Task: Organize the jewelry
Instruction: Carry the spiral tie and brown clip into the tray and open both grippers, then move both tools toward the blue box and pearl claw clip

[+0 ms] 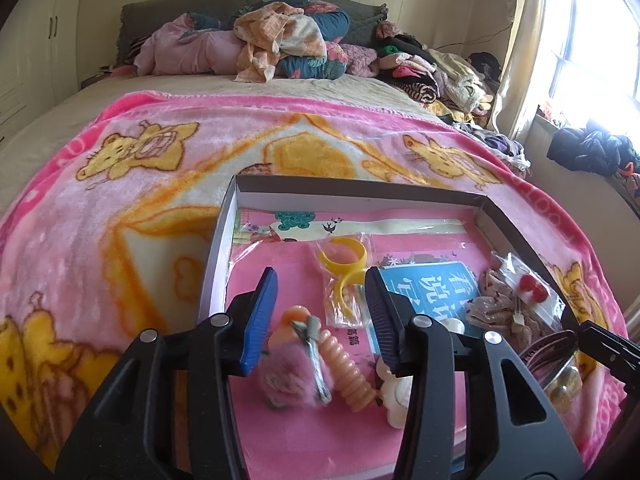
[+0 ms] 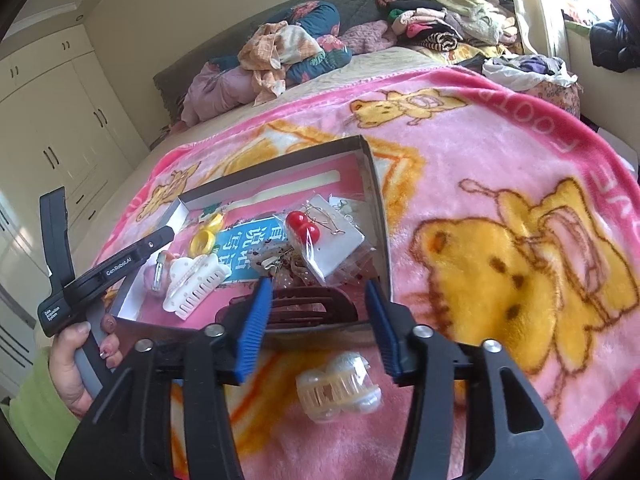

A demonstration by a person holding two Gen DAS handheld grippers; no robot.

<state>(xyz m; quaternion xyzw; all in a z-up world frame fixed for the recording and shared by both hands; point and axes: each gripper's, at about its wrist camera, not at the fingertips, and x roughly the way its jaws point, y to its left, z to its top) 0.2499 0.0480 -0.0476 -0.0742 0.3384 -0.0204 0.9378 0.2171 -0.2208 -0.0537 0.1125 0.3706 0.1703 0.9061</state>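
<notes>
A shallow cardboard box [image 1: 360, 190] with a pink lining lies on the bed and holds the jewelry. My left gripper [image 1: 320, 280] hangs open over a fuzzy pink pom-pom clip [image 1: 292, 376] and a peach spiral hair tie [image 1: 348, 368], with no pad touching them. Bagged yellow rings [image 1: 344, 256] lie just beyond its tips. My right gripper [image 2: 318, 284] is open at the box's near right corner. A dark red claw clip [image 2: 304, 304] rests between its blue fingers, with no pad pressing on it. A clear pearl-trimmed clip [image 2: 340, 392] lies on the blanket under that gripper.
Inside the box [image 2: 280, 168] are a white claw clip [image 2: 196, 280], bagged red ball earrings [image 2: 304, 228] and a blue booklet [image 1: 432, 284]. A pink cartoon blanket [image 2: 500, 200] covers the bed. Piled clothes [image 1: 288, 40] sit at the headboard. A hand [image 2: 76, 364] in a green sleeve holds the left gripper.
</notes>
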